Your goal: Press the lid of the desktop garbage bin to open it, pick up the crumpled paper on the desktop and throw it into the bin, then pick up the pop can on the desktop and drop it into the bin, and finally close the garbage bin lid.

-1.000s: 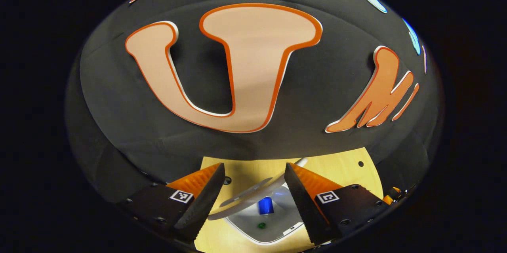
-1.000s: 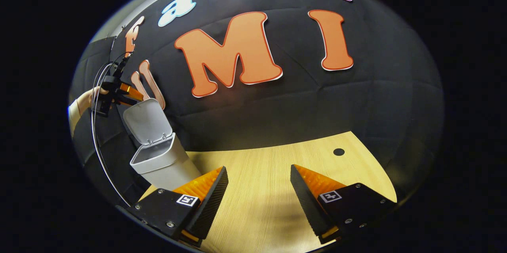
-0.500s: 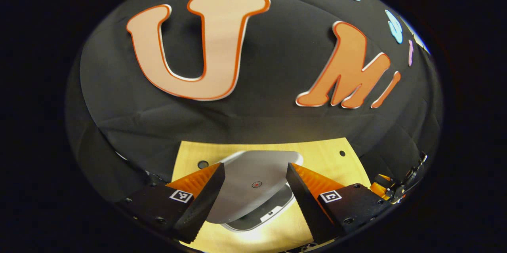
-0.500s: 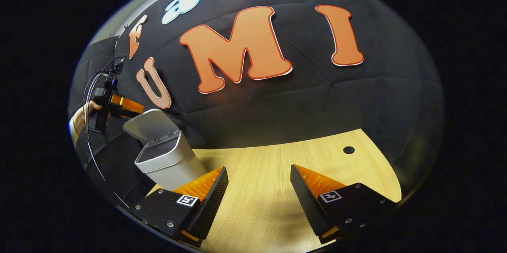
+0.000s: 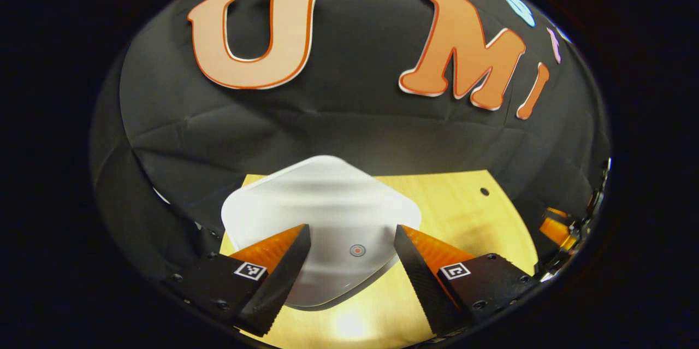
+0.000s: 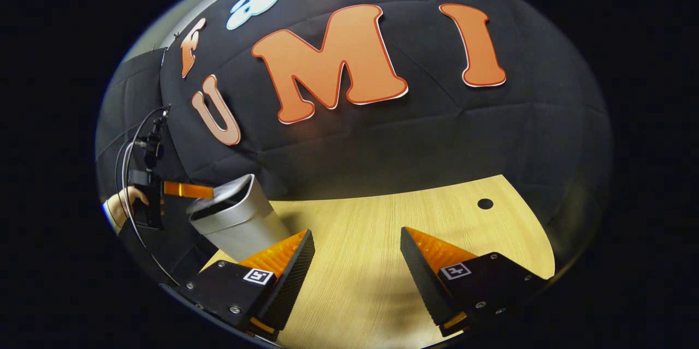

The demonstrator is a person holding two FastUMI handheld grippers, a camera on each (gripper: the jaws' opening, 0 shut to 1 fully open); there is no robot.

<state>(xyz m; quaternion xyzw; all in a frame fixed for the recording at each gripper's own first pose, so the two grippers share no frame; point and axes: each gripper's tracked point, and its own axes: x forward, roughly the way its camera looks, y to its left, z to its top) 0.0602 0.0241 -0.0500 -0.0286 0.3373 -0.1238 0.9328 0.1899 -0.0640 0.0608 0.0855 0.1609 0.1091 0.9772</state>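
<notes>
- Two tongs are ours: we hold the left tongs (image 5: 352, 261) spread wide and empty right over the bin's lid (image 5: 322, 212), which looks motion-blurred.
- We see the lid as a pale rounded square with a small red ringed dot (image 5: 356, 250) between our left fingers; from here we cannot tell whether the fingers touch it.
- We see the garbage bin (image 6: 235, 223) in the right gripper view at the counter's (image 6: 377, 261) left edge, its lid down or nearly down on the rim.
- We see the left tongs there too (image 6: 188, 189), held by a hand (image 6: 123, 204), just beside the bin's top.
- We keep the right tongs (image 6: 357, 267) released and gripping nothing, above the bare wooden counter, well apart from the bin.
- We notice a small dark hole (image 6: 485, 203) near the counter's far right corner.
</notes>
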